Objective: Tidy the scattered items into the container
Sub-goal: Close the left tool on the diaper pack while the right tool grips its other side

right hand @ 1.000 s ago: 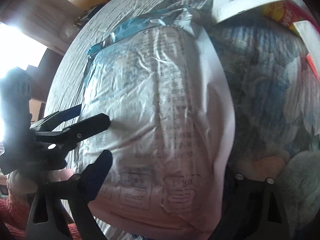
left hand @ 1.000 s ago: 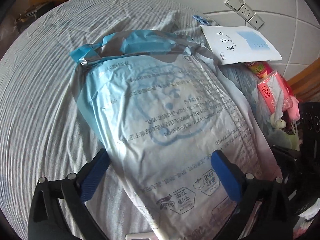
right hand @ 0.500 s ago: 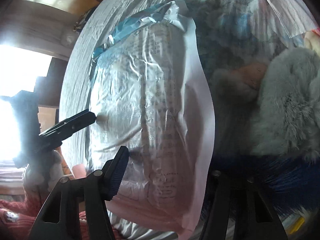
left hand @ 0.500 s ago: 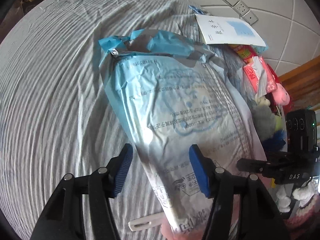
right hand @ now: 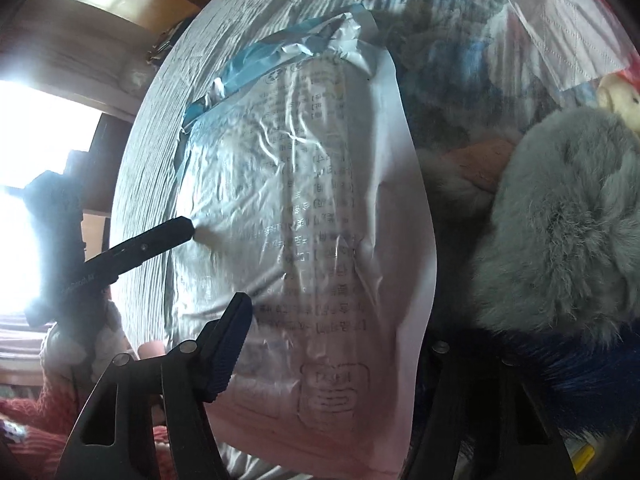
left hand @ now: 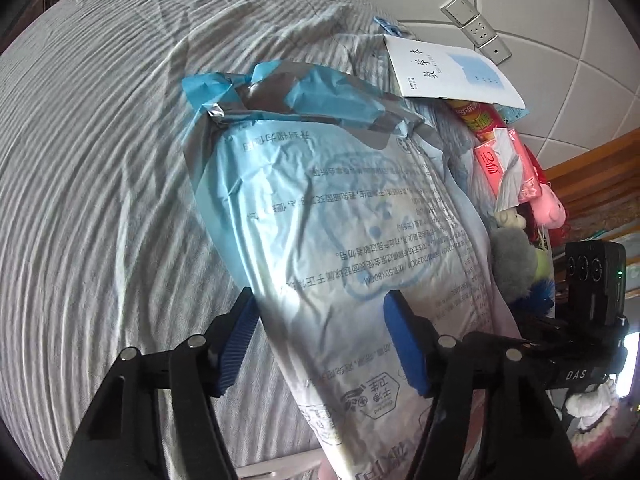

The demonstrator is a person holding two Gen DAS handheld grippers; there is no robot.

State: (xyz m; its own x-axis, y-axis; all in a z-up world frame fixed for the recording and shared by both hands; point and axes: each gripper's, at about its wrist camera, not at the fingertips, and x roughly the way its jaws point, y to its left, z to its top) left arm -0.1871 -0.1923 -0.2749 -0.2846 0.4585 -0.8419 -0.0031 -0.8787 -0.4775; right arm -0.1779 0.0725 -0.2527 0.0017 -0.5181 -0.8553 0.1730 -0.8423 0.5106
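Striped grey bedding [left hand: 100, 184] fills the left wrist view from 7 to 12 o'clock, with a white tiled wall [left hand: 552, 12] at 1 o'clock carrying a switch and socket plate [left hand: 476, 26]. On the bed lies a large pale-blue plastic package [left hand: 340, 240] printed with text, its torn blue and silver top at 12 o'clock and its lower end running out of view at 6 o'clock. A white booklet [left hand: 448, 72] rests at 1 o'clock beyond the package. At 3 o'clock, just beside the package's right edge, sit a grey plush toy [right hand: 560, 232], a pink tissue pack [left hand: 508, 164] and a small pink toy [left hand: 550, 208].

The left tool [left hand: 324, 344] straddles the package's lower left part, its jaws closing on the plastic between the blue pads [left hand: 404, 344]. The right tool [right hand: 340, 344] straddles the package's right edge; its jaws are opening, and I cannot tell whether the hidden right pad touches.
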